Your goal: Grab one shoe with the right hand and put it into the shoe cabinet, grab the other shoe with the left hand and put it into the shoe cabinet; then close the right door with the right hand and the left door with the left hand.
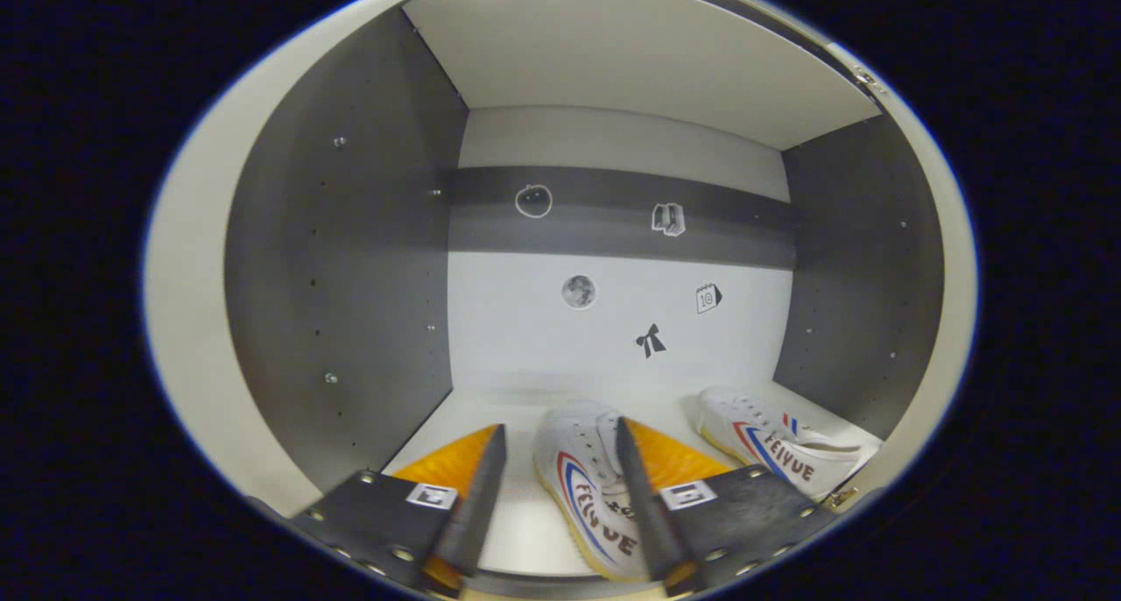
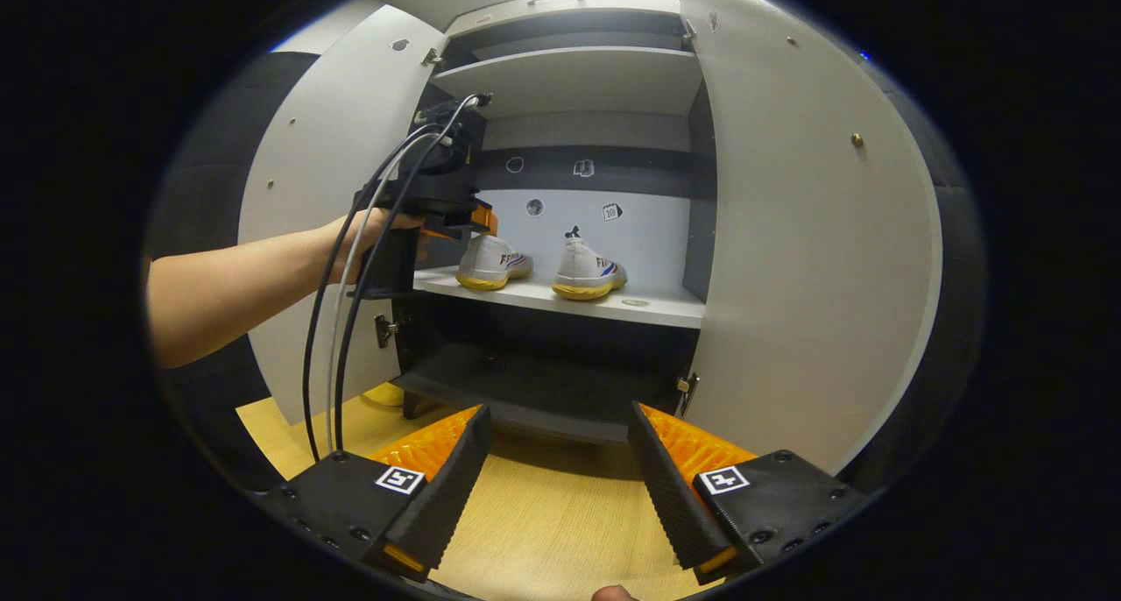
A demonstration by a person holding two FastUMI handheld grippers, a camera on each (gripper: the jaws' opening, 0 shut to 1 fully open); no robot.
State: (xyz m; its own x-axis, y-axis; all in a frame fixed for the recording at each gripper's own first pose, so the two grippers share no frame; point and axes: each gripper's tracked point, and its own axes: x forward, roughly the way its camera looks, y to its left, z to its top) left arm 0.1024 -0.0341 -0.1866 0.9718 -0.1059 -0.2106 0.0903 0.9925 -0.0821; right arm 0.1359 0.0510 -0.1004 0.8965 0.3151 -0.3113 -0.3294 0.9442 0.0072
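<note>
Right gripper view, two shoes (image 2: 492,263) (image 2: 588,272) on shelf (image 2: 652,305), two doors (image 2: 337,198) (image 2: 810,224) open

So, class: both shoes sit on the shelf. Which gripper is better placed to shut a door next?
Right. The right gripper is open outside the cabinet beside the right door; the left gripper is inside by a shoe.

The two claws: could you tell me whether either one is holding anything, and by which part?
Nothing is held. The left claw is open beside a shoe on the shelf; the right claw is open and empty.

shoe (image 1: 585,487) heel cut off, stickers (image 2: 533,207) too small
</note>
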